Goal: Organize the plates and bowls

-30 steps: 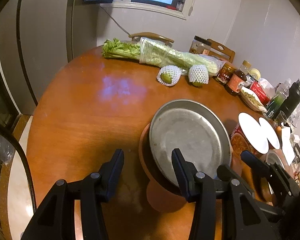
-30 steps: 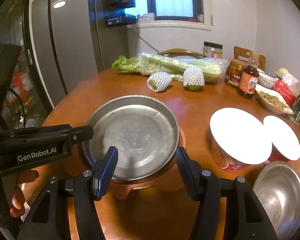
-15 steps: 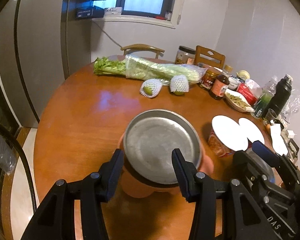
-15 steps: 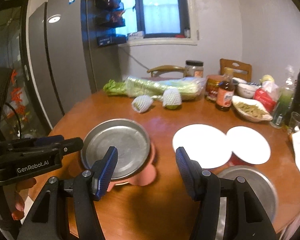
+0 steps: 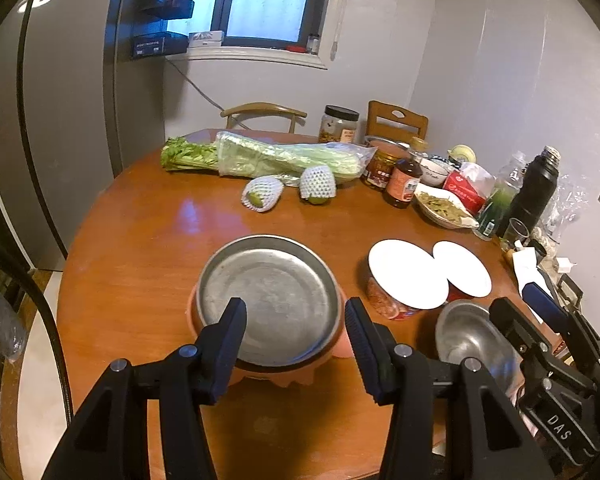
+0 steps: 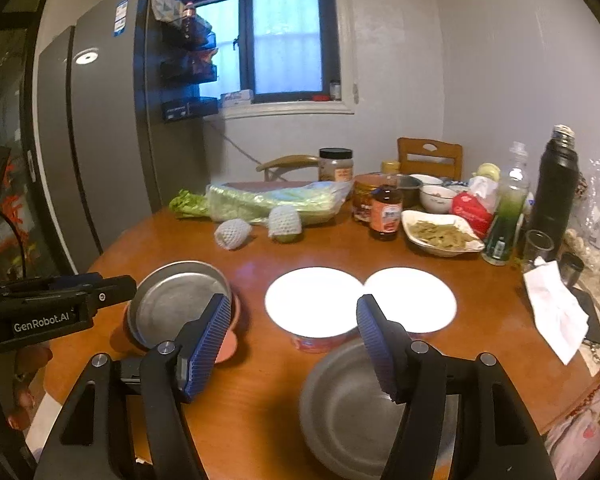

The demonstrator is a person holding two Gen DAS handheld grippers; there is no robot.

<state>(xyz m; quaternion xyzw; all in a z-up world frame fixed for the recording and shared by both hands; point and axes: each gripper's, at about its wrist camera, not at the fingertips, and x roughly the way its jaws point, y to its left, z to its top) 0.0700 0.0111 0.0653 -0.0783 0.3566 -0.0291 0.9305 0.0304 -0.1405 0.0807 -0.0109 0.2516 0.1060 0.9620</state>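
Observation:
A round metal plate (image 5: 270, 294) rests on top of an orange-pink bowl (image 5: 280, 376) near the front of the round wooden table (image 5: 140, 248); it also shows in the right wrist view (image 6: 172, 300). A steel bowl (image 6: 348, 412) sits at the front right, also seen in the left wrist view (image 5: 466, 336). Two white discs (image 6: 314, 302) (image 6: 414, 298) cover red tubs behind it. My left gripper (image 5: 294, 322) is open and empty, above the plate's near edge. My right gripper (image 6: 294, 340) is open and empty, above the table between plate and steel bowl.
Bagged celery (image 5: 284, 158), two net-wrapped fruits (image 5: 262, 194), jars, a sauce bottle (image 6: 385, 214), a dish of food (image 6: 440, 234), a green bottle (image 6: 506, 216), a black flask (image 6: 554, 188) and paper (image 6: 556, 308) crowd the far and right side. A fridge (image 6: 96, 152) stands left.
Both grippers have pulled back and up from the metal plate, which stays on the orange bowl. The steel bowl has come into view under the right gripper.

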